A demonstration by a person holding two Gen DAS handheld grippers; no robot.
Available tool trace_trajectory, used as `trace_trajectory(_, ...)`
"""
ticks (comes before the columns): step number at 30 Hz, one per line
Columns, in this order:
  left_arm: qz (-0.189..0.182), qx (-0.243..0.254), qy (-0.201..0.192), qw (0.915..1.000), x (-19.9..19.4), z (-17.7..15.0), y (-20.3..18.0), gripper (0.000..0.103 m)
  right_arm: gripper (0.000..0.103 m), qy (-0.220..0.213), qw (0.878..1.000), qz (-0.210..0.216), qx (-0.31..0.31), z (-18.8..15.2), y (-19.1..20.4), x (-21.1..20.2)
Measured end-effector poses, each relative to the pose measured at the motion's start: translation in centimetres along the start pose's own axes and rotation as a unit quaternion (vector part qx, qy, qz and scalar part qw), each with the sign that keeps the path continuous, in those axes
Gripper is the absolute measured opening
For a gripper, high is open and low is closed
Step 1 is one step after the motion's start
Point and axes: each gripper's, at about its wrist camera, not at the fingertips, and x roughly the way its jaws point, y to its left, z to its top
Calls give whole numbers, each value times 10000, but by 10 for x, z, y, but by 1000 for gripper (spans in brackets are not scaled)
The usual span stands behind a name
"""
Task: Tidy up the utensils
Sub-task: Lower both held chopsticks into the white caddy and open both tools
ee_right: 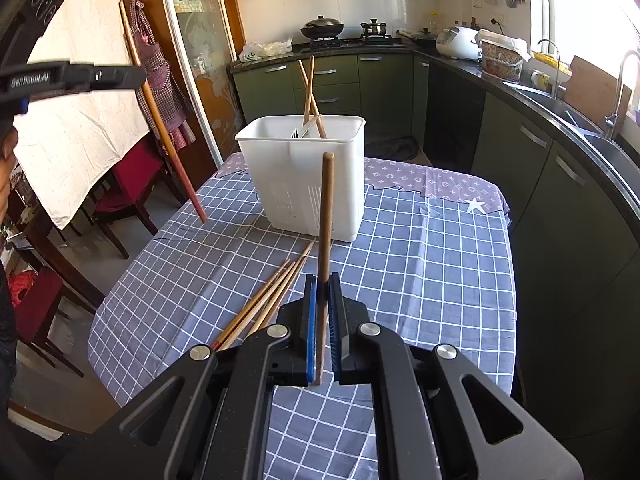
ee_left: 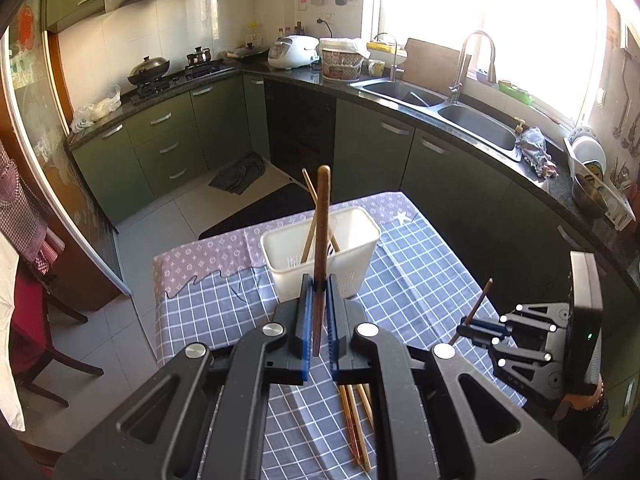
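Both tools pinch one brown chopstick apiece: our left tool grips its chopstick, our right tool another. Beyond stands the white utensil basket with two chopsticks already in; four loose chopsticks remain on the checked worktop.

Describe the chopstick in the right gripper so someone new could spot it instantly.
Start at the checked tablecloth and its white basket. In front of it, the right gripper pinches one dark brown chopstick upright. The loose chopsticks beside it are paler and lie flat.
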Motion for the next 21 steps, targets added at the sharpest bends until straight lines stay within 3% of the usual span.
trace_trajectory(8, 207, -165, -419, 9988, -12, 59, 10, 7, 7, -25, 10000, 41, 22, 0, -3, 2)
trace_trajectory(13, 328, -219, -507, 9979, 6, 80, 12, 7, 7, -31, 10000, 70, -14, -1, -2, 2)
trace_trajectory(17, 505, -224, -417, 9976, 34, 85, 14, 7, 7, -60, 9999, 82, 21, -2, -5, 1)
trace_trajectory(21, 472, -261, -65, 9985, 69, 77, 16, 7, 7, -66, 9999, 95, 56, -3, -8, -1)
